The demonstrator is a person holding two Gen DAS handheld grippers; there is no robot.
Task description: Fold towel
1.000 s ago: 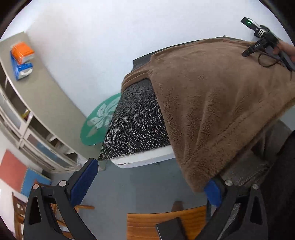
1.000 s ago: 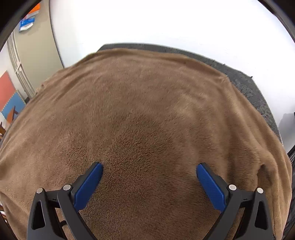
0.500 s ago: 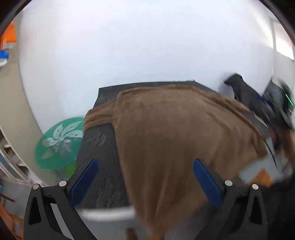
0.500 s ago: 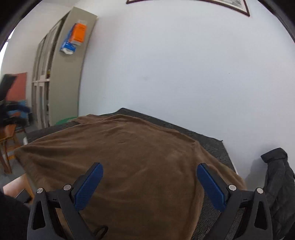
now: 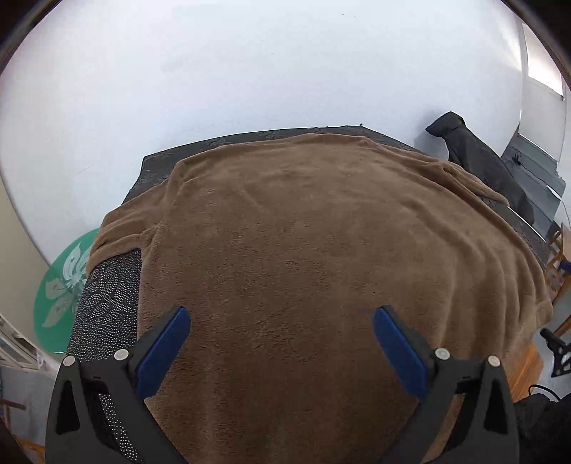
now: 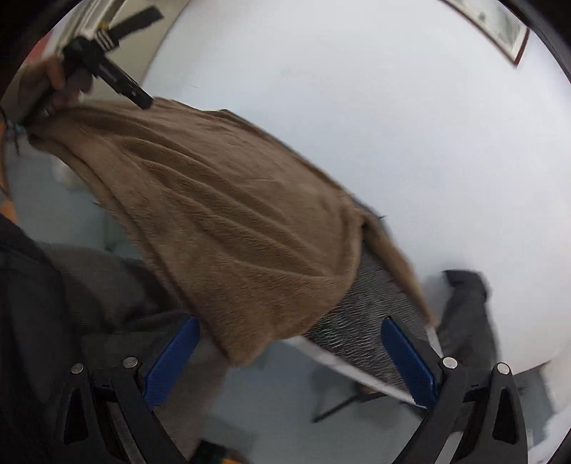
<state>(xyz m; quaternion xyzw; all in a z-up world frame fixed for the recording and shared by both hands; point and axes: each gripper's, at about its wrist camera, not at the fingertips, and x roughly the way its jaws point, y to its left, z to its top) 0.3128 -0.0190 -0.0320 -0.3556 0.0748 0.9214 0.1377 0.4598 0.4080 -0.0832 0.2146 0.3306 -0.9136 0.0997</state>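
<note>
Since earlier, one towel (image 5: 303, 250) under two newly swung grippers (image 5: 280, 342).

White wall (image 5: 267, 71) behind; green round table (image 5: 60, 285) at nine o'clock, dark coat (image 5: 478, 160) at two, window (image 5: 542, 60) beyond

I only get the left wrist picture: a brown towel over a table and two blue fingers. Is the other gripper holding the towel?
Observer: No. The right gripper is open, by a towel corner that hangs off the table edge.
Operator: Who holds these things?
Observer: A person. The right view shows a hand on the left gripper.
Operator: Anything on the wall?
Observer: A framed picture, high up at the right.
</note>
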